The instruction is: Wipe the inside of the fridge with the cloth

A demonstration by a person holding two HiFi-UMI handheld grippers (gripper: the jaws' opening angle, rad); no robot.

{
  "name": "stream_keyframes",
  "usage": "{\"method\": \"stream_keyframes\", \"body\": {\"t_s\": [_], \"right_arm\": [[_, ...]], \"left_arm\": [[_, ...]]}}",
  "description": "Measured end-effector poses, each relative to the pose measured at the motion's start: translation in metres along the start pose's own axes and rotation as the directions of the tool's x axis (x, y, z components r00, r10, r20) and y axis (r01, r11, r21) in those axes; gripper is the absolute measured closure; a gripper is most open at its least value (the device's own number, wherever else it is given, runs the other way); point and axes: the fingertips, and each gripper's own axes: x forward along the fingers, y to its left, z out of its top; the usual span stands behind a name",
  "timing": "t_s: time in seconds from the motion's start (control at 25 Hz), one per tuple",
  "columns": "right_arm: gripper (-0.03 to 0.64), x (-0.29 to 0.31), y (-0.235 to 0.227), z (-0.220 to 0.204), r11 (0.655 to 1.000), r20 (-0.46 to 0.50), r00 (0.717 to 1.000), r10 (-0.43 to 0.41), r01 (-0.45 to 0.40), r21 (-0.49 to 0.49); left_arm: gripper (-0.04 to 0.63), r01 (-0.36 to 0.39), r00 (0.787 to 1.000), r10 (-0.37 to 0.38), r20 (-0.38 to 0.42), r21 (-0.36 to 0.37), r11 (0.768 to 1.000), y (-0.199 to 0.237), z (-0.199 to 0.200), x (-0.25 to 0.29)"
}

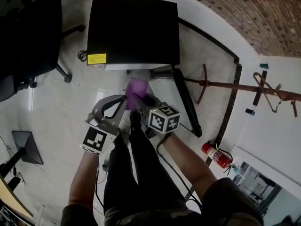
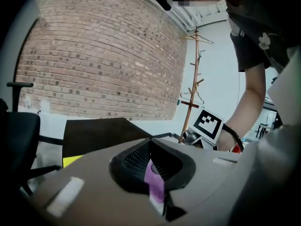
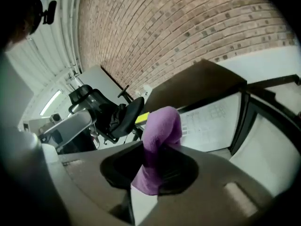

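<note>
Between the left gripper's (image 2: 151,164) closed jaws we see only a thin purple sliver of the cloth (image 2: 154,181); the jaws hide the rest. The cloth's lower end is buried in the right gripper's (image 3: 160,169) clamp. Ahead of both tools the fridge (image 1: 134,29) shows us only its black top, its inside hidden. The print on its yellow label (image 1: 96,59) is too small to read. Left of the left gripper, the picture's edge cuts off the office chair (image 1: 28,36)
</note>
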Motion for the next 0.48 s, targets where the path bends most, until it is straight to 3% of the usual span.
{"method": "stream_keyframes", "body": {"t_s": [0.2, 0.48], "right_arm": [[0.541, -0.055, 0.054, 0.032, 0.999, 0.054, 0.998, 0.024, -0.026, 0.035], [0.54, -0.115, 0.108, 0.036, 0.991, 0.091, 0.996, 0.002, -0.014, 0.136]], "left_arm": [[0.577, 0.012, 1.0, -0.012, 0.022, 0.027, 1.0, -0.031, 0.064, -0.034], [0.577, -0.001, 0.999, 0.001, 0.037, -0.019, 1.0, -0.068, 0.104, -0.099]]}}
